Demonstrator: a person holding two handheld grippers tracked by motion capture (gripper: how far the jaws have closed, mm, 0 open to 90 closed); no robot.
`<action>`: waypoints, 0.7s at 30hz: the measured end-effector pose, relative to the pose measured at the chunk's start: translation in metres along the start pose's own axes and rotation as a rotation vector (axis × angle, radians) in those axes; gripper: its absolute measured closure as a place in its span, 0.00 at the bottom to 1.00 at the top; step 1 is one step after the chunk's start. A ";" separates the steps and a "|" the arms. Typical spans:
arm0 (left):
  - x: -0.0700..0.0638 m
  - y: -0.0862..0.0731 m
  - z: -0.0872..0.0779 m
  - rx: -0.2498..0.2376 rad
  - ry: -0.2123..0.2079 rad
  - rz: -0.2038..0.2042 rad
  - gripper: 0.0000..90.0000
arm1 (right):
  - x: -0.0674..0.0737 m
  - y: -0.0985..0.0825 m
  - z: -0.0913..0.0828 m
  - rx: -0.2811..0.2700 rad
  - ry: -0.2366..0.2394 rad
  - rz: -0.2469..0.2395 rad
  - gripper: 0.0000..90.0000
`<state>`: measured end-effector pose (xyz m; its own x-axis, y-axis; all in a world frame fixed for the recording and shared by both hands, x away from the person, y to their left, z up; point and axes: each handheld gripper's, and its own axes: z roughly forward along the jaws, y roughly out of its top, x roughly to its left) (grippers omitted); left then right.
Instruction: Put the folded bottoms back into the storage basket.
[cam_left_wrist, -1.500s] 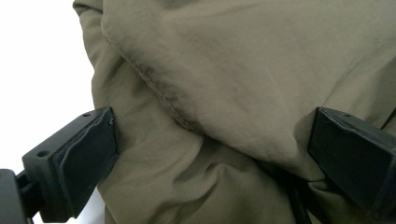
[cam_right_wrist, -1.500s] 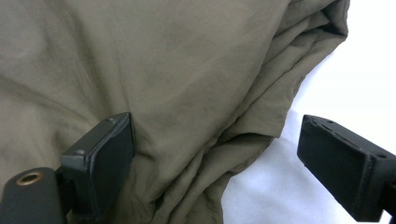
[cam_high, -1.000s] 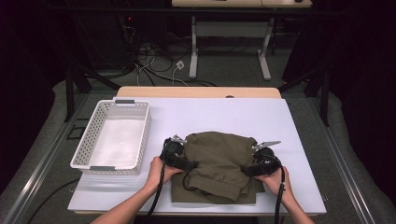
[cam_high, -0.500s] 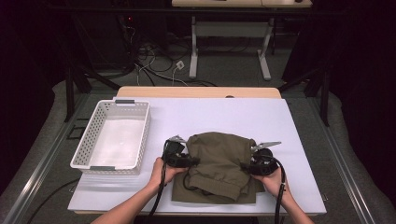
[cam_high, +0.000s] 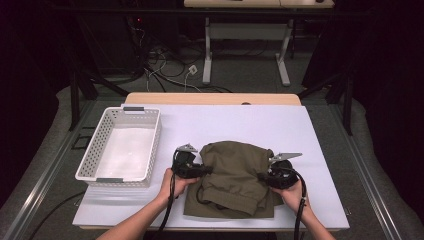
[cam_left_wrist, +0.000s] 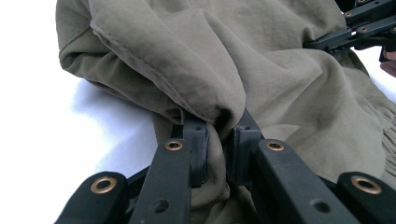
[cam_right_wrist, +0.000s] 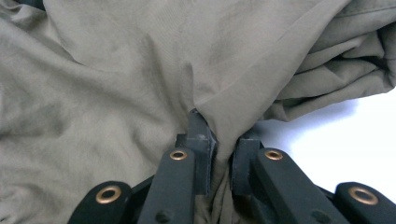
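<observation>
An olive-green folded garment (cam_high: 232, 177) lies on the white table top, near the front edge. My left gripper (cam_high: 201, 171) sits at the garment's left side and its jaws have just been closing; in the left gripper view a bunch of the olive cloth (cam_left_wrist: 261, 70) is pinched between the two black pads (cam_left_wrist: 198, 147). My right gripper (cam_high: 263, 176) is at the garment's right side, jaws also just closing, and the right gripper view has a fold of the cloth (cam_right_wrist: 140, 70) squeezed between its pads (cam_right_wrist: 201, 140). A hand holds each gripper.
A white perforated basket (cam_high: 150, 137) stands empty on the table's left side. The white table top (cam_high: 240, 125) stretches bare behind the garment. Beyond the table are cables and desk legs (cam_high: 207, 55) on a dark floor.
Both grippers' jaws have closed onto the sides of the garment, bunching the cloth. The hands stayed in place.
</observation>
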<state>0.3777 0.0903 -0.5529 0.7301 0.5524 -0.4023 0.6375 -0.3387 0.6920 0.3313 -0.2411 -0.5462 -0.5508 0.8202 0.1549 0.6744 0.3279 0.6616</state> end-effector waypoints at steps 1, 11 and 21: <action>0.000 0.001 -0.001 0.001 0.000 0.004 0.90 | 0.000 0.000 0.000 -0.007 0.001 -0.004 0.91; -0.004 0.003 -0.005 -0.020 -0.012 0.032 0.90 | 0.004 0.001 -0.006 -0.029 0.005 -0.030 0.91; -0.008 0.007 -0.013 -0.038 -0.029 0.050 0.90 | 0.009 0.003 -0.009 -0.050 0.008 -0.037 0.92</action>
<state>0.3732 0.0931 -0.5374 0.7677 0.5132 -0.3838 0.5909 -0.3352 0.7338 0.3242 -0.2369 -0.5360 -0.5788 0.8042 0.1352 0.6283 0.3341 0.7026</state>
